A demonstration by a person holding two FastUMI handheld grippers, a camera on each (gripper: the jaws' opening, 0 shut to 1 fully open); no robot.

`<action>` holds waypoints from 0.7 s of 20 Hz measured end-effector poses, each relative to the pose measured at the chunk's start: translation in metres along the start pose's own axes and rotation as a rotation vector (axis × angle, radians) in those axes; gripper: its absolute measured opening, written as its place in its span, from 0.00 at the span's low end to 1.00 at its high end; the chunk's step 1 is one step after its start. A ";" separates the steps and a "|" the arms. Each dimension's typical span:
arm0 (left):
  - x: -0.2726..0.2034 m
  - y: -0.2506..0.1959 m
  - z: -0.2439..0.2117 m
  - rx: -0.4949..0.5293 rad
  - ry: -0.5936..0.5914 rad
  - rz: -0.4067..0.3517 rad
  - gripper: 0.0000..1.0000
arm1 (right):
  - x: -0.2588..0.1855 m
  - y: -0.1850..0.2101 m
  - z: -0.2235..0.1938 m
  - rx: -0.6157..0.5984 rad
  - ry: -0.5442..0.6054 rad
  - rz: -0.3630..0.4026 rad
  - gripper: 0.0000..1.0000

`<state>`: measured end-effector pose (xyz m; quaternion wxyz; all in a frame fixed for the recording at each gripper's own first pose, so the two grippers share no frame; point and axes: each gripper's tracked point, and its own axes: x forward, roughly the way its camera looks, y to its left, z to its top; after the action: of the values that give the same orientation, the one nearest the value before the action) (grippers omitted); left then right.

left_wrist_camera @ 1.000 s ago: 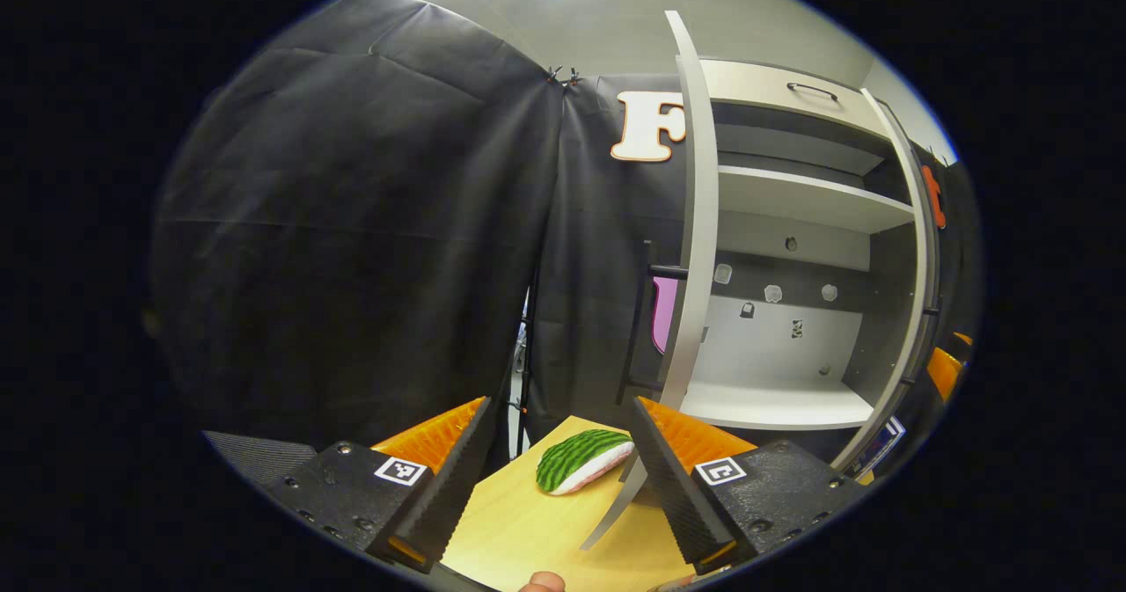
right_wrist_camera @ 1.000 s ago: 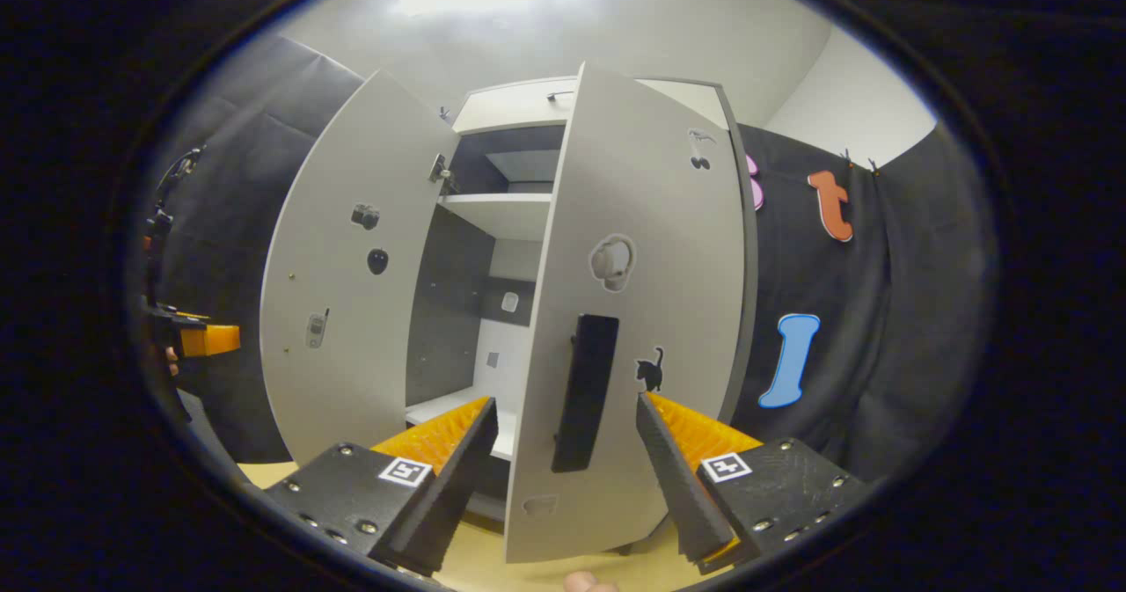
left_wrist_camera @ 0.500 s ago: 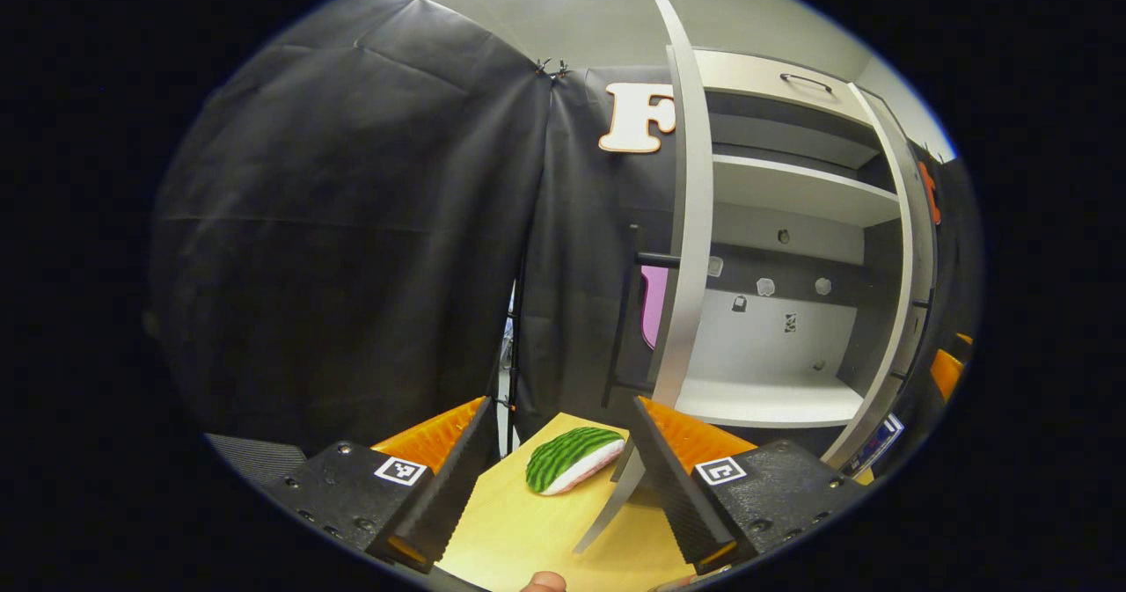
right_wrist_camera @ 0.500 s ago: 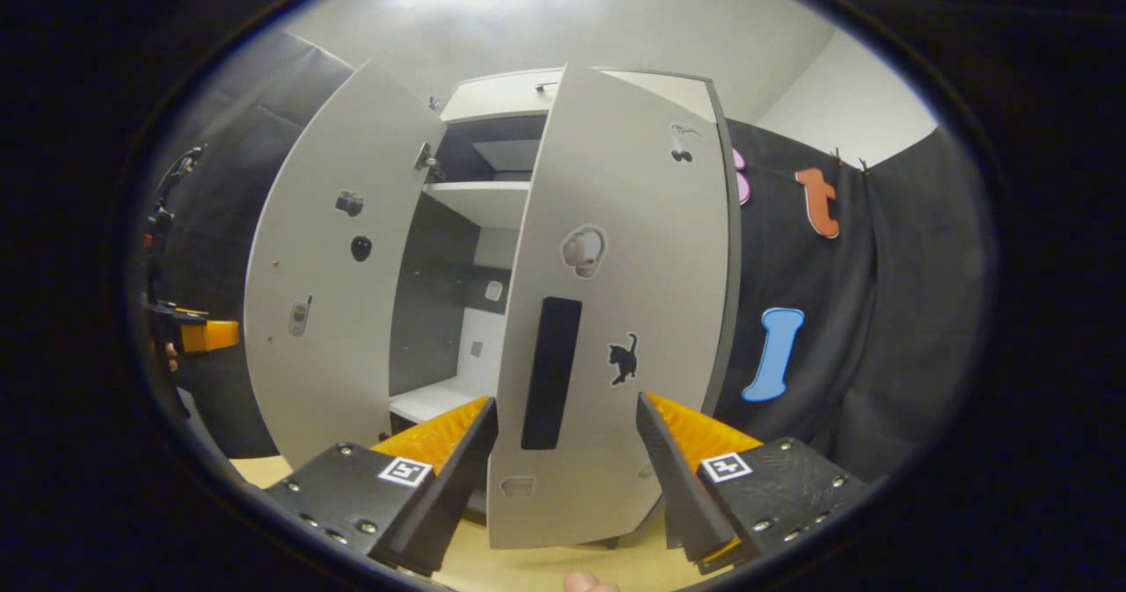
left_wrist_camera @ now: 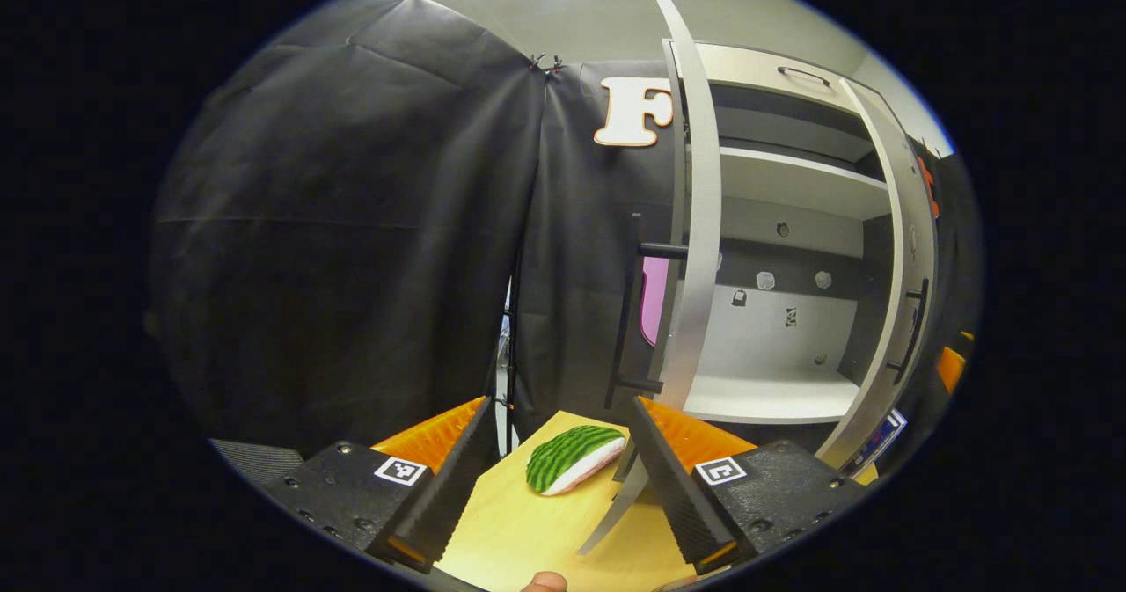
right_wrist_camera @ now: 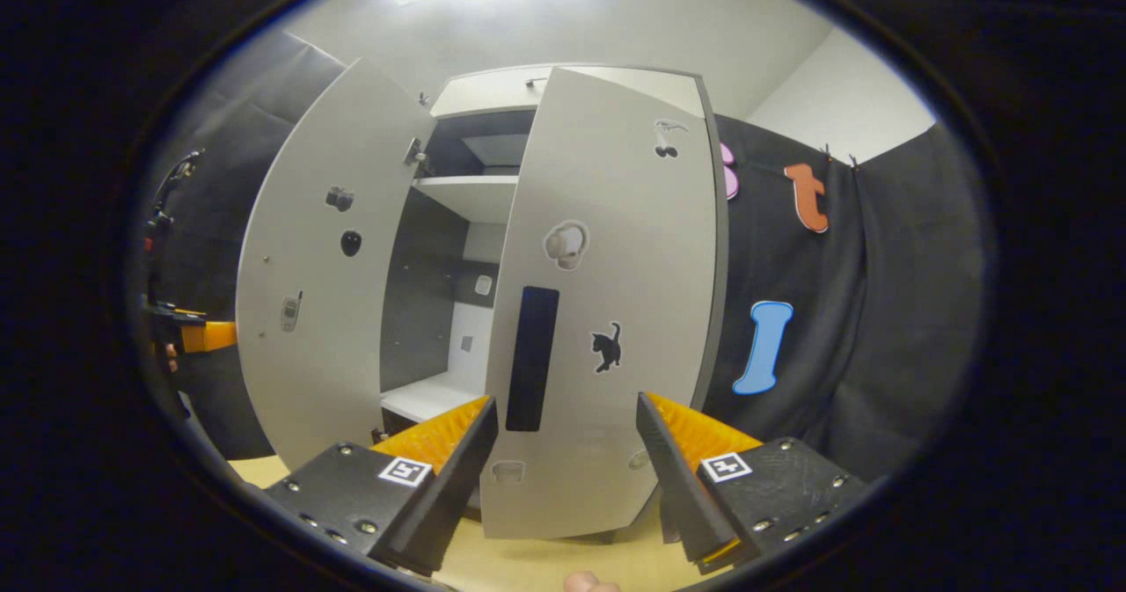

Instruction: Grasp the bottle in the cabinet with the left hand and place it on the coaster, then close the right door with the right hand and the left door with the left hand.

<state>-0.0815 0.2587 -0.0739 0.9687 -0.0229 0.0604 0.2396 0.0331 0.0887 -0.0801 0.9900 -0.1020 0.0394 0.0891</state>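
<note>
The grey cabinet (left_wrist_camera: pixel 792 187) stands on a wooden table. Its left door (left_wrist_camera: pixel 695 222) is edge-on to me in the left gripper view, with its black bar handle (left_wrist_camera: pixel 626 310) on the outer side. My left gripper (left_wrist_camera: pixel 559 478) is open, low in front of that door's bottom edge. In the right gripper view the right door (right_wrist_camera: pixel 616 310) is partly swung in, its black handle (right_wrist_camera: pixel 531 359) facing me. My right gripper (right_wrist_camera: pixel 567 478) is open, close to the door's lower face. The left door (right_wrist_camera: pixel 308 293) stands wide open beyond.
A watermelon-patterned pad (left_wrist_camera: pixel 572 458) lies on the wooden table (left_wrist_camera: pixel 528 530) just ahead of my left fingers. Black cloth walls close in the left side and the back. The other gripper (right_wrist_camera: pixel 198 337) shows far left in the right gripper view.
The right door has swung further toward the cabinet, with my right gripper following it. The left gripper has shifted only slightly.
</note>
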 end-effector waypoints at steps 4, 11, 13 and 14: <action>0.008 -0.003 -0.005 0.018 0.016 0.001 0.95 | -0.001 -0.004 -0.005 -0.003 0.012 -0.014 0.94; 0.011 -0.010 -0.007 -0.009 0.022 -0.048 0.94 | -0.003 -0.008 -0.009 0.002 0.020 -0.021 0.96; 0.010 -0.016 -0.005 0.021 0.003 -0.065 0.94 | -0.004 -0.007 -0.009 0.008 0.021 -0.017 0.96; 0.009 -0.019 -0.006 0.041 -0.001 -0.075 0.94 | -0.004 -0.006 -0.010 0.010 0.022 -0.014 0.96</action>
<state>-0.0651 0.2455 -0.0804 0.9773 -0.0051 0.0641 0.2017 0.0296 0.0802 -0.0878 0.9906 -0.0983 0.0501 0.0807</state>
